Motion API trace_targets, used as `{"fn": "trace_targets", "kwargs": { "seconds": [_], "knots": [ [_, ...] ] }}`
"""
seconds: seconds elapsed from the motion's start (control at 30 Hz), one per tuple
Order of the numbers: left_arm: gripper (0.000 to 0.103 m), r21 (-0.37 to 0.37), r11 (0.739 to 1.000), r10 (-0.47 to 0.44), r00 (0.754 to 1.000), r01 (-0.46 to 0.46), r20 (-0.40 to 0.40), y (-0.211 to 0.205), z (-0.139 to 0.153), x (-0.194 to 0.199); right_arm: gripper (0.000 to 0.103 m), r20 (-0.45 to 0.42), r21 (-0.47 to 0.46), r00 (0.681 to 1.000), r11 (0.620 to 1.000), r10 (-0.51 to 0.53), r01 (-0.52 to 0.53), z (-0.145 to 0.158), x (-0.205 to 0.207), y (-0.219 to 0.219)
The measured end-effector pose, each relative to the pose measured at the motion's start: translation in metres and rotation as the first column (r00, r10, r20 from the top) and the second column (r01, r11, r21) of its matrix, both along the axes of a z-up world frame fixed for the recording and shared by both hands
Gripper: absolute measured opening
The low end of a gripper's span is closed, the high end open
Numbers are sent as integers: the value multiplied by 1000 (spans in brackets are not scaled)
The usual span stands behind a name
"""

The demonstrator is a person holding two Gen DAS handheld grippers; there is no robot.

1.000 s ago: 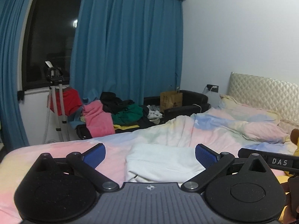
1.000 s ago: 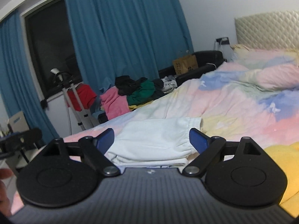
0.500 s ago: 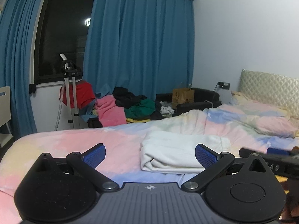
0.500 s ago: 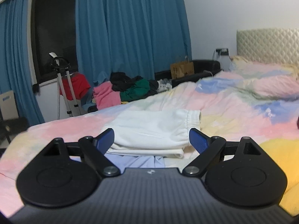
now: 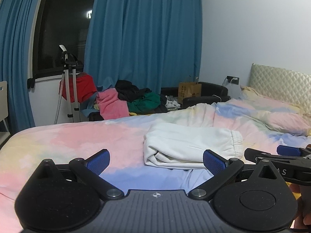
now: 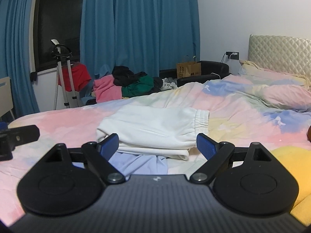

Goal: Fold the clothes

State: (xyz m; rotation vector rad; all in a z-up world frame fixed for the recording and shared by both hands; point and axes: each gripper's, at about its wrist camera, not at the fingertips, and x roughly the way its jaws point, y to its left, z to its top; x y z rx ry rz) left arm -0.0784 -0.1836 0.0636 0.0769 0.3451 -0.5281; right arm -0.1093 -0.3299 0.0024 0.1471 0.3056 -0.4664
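The left gripper [image 5: 156, 160] hangs above the bed [image 5: 58, 141] with its jaws spread wide and nothing between them; its blue pads [image 5: 98, 160] frame a stretch of pastel bedcover. The right gripper [image 6: 157, 145] is likewise released, jaws wide apart and empty, held just short of the folded white pants [image 6: 153, 130]. The pants lie flat in the middle of the bed, folded into a neat stack with the elastic waistband [image 6: 202, 121] at the right end and the fold at the left. In the left view the pants [image 5: 192, 142] sit ahead and to the right of the left gripper, closer to its right pad than to its left, and the right gripper [image 5: 279, 156] shows at the right edge, just beside the waistband end. In the right view part of the left gripper [image 6: 17, 136] appears at the left edge, well apart from the pants. A light blue cloth [image 6: 140, 164] lies under the near edge of the pants. A yellow item [image 6: 289, 161] rests on the bed at the lower right. Behind the bed stand blue curtains [image 6: 136, 25], a dark window [image 6: 58, 21], a tripod [image 6: 62, 73], a heap of clothes [image 6: 126, 85] in pink, black and green, a paper bag [image 6: 187, 69] and a quilted headboard [image 6: 279, 52].
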Motion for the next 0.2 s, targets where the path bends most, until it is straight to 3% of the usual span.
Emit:
{"fn": "trace_targets", "kwargs": {
  "seconds": [0.2],
  "knots": [
    [103, -1, 1000, 9, 1000, -9, -5, 1, -1, 2, 88, -6, 15, 1000, 1000, 1, 0, 0, 0, -2]
  ]
}}
